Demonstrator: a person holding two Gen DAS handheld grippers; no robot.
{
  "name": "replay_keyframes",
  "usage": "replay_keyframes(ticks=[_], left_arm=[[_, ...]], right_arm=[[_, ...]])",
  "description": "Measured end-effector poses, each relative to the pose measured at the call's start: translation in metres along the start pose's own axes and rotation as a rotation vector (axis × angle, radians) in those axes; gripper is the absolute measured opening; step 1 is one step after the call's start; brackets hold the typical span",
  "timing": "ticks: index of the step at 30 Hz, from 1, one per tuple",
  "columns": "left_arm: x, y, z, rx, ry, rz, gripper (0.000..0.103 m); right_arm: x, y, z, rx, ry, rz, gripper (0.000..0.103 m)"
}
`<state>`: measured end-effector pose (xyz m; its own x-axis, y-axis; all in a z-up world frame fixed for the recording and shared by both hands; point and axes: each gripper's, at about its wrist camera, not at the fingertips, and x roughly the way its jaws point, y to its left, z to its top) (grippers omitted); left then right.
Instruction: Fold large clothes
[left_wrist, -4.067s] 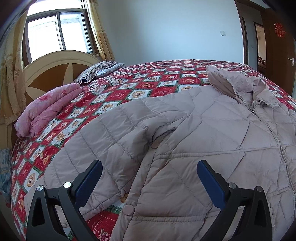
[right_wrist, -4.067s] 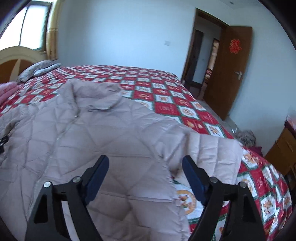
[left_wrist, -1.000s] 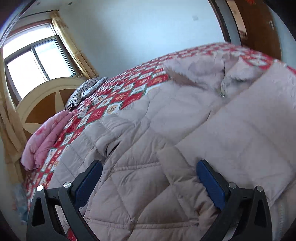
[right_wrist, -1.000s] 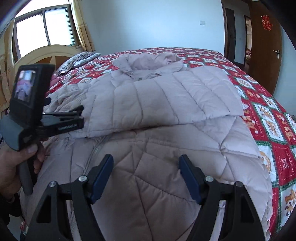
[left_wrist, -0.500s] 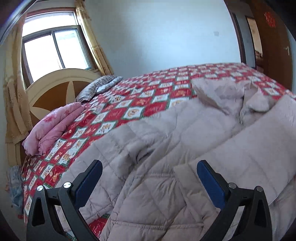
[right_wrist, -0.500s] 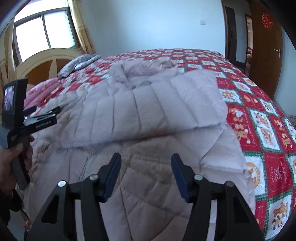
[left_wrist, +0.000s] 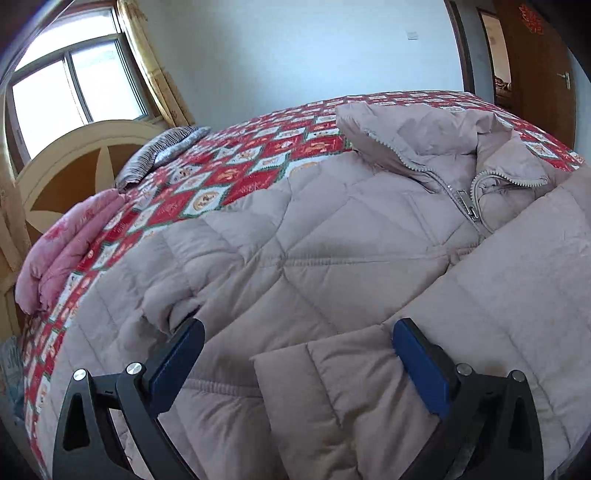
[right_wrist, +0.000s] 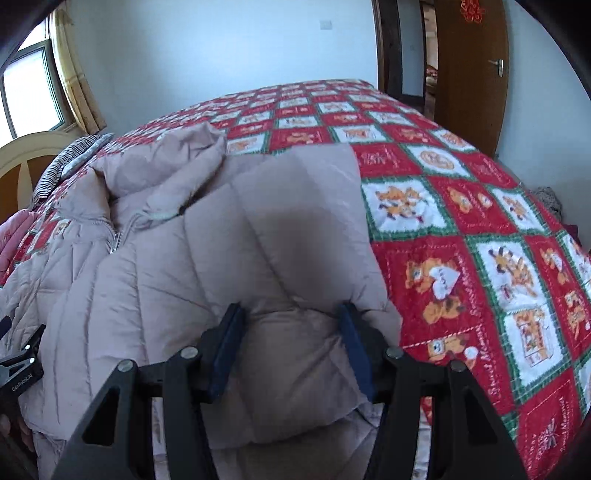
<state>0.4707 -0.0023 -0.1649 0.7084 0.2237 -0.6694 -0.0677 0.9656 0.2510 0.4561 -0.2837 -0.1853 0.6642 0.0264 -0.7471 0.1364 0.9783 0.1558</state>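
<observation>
Jacket (left_wrist: 332, 251) lengthwise on bed (right_wrist: 461, 229), collar (left_wrist: 436, 140) pointing away (zip up).

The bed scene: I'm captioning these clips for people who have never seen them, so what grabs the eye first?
A puffy beige quilted jacket sprawls across the near side of the bed, one sleeve folded over its front. Under it, the red patchwork bedspread with cartoon bears fills the right wrist view. The right gripper has a thick fold of jacket between its pads; the left gripper hovers open above the jacket.
</observation>
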Motion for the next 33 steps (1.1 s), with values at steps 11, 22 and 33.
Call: replay_keyframes(ticks=[11, 22, 33], left_arm=[[0.009, -0.007, -0.008, -0.012, 0.018, -0.021, 0.102], [0.012, -0.002, -0.007, -0.038, 0.018, -0.032, 0.102], [0.016, 0.0, -0.007, -0.047, 0.028, -0.045, 0.102]], right_arm=[[-0.036, 0.007, 0.005, -0.022, -0.159, -0.037, 0.056], [0.032, 0.004, 0.028, -0.011, -0.023, -0.093, 0.056], [-0.045, 0.038, 0.016, -0.095, -0.064, -0.02, 0.069]])
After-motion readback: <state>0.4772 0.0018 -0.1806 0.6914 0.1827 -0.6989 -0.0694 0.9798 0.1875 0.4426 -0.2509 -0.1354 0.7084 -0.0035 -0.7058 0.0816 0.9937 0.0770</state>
